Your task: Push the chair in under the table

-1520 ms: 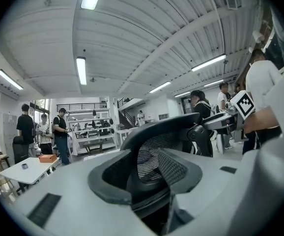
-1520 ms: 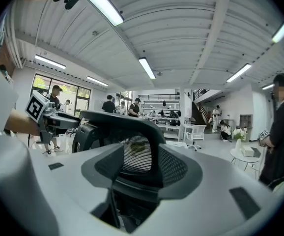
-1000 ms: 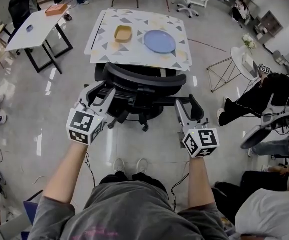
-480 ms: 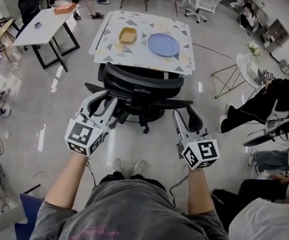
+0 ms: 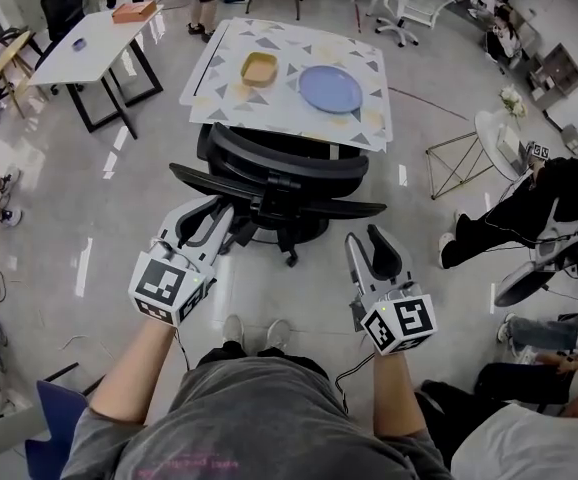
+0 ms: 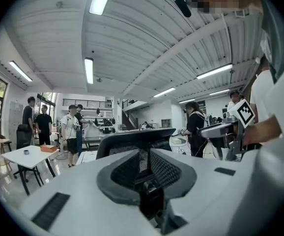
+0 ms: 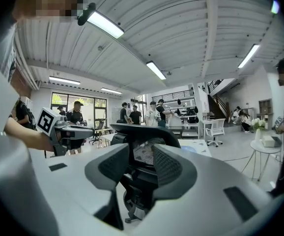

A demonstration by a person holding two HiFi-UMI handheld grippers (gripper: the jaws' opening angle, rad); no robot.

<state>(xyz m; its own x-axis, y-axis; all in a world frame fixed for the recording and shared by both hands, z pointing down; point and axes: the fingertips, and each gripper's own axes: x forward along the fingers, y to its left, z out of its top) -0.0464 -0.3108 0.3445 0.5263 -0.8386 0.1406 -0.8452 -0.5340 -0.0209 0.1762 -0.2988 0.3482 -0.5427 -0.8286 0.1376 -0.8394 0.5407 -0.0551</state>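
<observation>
A black office chair (image 5: 279, 173) stands with its seat under the table (image 5: 369, 123), which has a triangle-patterned cloth; its backrest (image 6: 134, 140) (image 7: 143, 133) faces me. My left gripper (image 5: 216, 211) (image 6: 144, 170) hangs just behind the chair's left armrest (image 5: 204, 183), apart from it. The jaws are closing to a narrow gap with nothing between them. My right gripper (image 5: 374, 240) (image 7: 141, 167) is short of the right armrest (image 5: 354, 208), not touching it. Its jaws stand wider, are closing too, and hold nothing.
A yellow tray (image 5: 259, 68) and a blue plate (image 5: 330, 88) lie on the table. A white table (image 5: 84, 48) with an orange box (image 5: 134, 11) stands at the left. A wire side table (image 5: 459, 158) and seated people (image 5: 534, 203) are at the right.
Both grippers have drawn back from the chair's armrests toward me. Their jaws have narrowed. The chair stays under the table.
</observation>
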